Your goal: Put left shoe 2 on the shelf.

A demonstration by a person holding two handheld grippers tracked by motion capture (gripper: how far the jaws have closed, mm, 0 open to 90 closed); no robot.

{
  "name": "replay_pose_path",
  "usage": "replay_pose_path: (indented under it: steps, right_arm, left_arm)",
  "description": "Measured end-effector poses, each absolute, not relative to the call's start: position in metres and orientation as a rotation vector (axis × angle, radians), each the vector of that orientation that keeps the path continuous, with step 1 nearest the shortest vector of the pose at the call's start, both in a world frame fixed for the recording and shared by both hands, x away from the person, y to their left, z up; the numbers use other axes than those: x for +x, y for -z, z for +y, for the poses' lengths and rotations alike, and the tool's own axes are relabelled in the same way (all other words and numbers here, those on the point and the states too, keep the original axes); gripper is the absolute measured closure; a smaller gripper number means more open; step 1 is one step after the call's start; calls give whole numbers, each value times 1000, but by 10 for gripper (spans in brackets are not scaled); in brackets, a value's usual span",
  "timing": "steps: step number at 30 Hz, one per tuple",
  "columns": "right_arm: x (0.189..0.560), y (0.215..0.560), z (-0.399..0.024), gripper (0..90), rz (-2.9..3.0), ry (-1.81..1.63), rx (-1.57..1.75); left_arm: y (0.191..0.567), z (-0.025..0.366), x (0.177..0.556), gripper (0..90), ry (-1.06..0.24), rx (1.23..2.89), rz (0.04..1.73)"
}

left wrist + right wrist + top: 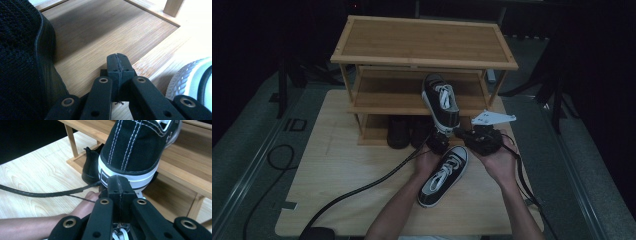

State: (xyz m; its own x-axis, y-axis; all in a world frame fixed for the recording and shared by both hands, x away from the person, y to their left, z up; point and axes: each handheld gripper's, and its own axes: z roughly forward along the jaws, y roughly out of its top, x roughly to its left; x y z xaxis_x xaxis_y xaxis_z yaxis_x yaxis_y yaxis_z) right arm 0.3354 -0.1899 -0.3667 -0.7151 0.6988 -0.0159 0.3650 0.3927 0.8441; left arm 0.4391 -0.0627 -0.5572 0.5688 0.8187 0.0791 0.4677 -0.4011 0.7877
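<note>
A black canvas sneaker (pixel 441 99) with white laces lies on the rack's middle shelf (pixel 382 95), its heel hanging over the front edge. My right gripper (pixel 459 133) is shut and empty. In the right gripper view its tips (pixel 119 178) sit against the white heel rim of that sneaker (pixel 135 147). The matching sneaker (pixel 445 174) lies on the table between my hands. My left gripper (pixel 437 141) is shut on nothing and points low at the bottom shelf (pixel 105 32), with a dark shoe (pixel 20 62) on its left and the table sneaker's white toe cap (pixel 185 77) at its right.
The three-shelf bamboo rack (pixel 422 42) stands at the far side of the wooden table (pixel 337 170). A pair of dark shoes (pixel 404 131) stands on its bottom shelf. The left gripper's cable (pixel 362 187) trails across the table toward the front left edge.
</note>
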Motion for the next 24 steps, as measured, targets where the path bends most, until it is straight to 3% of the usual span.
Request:
replay_pose_path:
  steps: [24]
  right_arm:
    - [356, 370, -164, 900, 2301, -1243, 896]
  left_arm:
    - [558, -64, 440, 900, -598, 2041, 1020]
